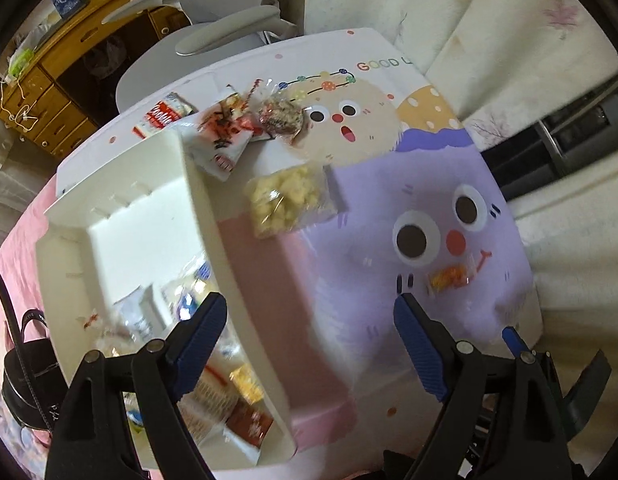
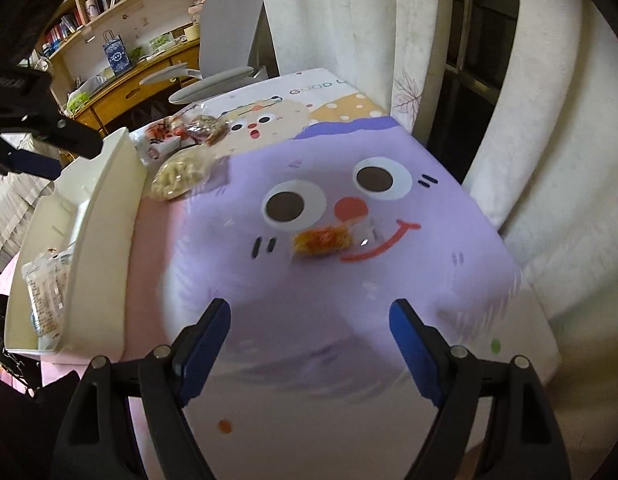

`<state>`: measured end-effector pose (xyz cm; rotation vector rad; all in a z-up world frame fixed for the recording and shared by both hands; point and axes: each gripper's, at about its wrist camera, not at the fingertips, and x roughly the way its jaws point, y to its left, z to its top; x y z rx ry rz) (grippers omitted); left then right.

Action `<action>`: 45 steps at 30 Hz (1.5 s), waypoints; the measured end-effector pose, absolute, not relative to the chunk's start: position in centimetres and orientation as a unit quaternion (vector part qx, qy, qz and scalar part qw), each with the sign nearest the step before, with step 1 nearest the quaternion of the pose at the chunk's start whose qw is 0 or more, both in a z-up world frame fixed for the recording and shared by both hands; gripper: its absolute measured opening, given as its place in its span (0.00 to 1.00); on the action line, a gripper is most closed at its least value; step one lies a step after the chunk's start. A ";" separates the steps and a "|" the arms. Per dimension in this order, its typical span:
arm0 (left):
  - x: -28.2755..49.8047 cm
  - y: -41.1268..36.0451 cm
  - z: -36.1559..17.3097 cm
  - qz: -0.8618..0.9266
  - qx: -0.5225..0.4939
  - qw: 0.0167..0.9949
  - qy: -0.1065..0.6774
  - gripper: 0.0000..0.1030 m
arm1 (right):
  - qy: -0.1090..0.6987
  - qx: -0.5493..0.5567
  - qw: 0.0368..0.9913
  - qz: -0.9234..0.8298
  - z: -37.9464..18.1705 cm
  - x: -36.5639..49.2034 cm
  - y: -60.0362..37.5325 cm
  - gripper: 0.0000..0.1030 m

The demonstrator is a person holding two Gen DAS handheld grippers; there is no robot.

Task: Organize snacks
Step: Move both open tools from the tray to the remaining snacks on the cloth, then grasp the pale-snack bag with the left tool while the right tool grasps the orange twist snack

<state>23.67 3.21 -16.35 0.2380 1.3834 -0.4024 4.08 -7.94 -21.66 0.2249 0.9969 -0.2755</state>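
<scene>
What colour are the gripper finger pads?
Blue, on black gripper arms; the pads show most clearly in the right wrist view.

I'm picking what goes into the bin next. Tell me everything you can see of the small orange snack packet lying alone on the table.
The orange packet is a small clear plastic wrapper, crinkly and glossy, holding orange and yellow pieces; its right end looks empty and transparent. It lies flat on the table, over the purple cartoon face just below the red nose, beside the red smile. Nothing touches it but the tabletop. It sits apart from the other snacks and from the bin, ahead of the open right gripper. Any print is too blurred to read.
</scene>
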 end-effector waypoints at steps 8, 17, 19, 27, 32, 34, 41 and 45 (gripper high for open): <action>28.4 -0.1 -19.6 -0.156 0.104 0.736 0.651 0.86 | 0.488 0.097 0.859 -0.125 -23.5 6.4 -10.7 0.84; 32.6 -1.5 -24.3 -0.109 0.108 0.717 0.680 0.86 | 0.501 0.037 0.860 -0.086 -25.4 9.5 -10.5 0.84; 33.1 -1.7 -25.1 -0.100 0.120 0.712 0.684 0.86 | 0.504 0.030 0.859 -0.079 -25.8 10.1 -10.4 0.84; 34.4 -2.4 -27.5 -0.084 0.125 0.702 0.696 0.86 | 0.517 0.023 0.853 -0.065 -27.6 12.0 -11.1 0.84; 34.7 -3.1 -28.5 -0.080 0.123 0.699 0.700 0.86 | 0.510 0.008 0.858 -0.057 -27.8 12.2 -11.1 0.84; 34.8 -3.5 -28.8 -0.075 0.127 0.700 0.699 0.86 | 0.508 0.006 0.860 -0.054 -27.8 12.2 -11.2 0.84; 35.2 -4.9 -30.1 -0.061 0.131 0.700 0.699 0.86 | 0.502 -0.001 0.864 -0.044 -27.9 12.1 -11.3 0.83; 35.2 -4.9 -30.8 -0.054 0.128 0.703 0.697 0.83 | 0.498 -0.001 0.866 -0.044 -27.8 12.1 -11.5 0.74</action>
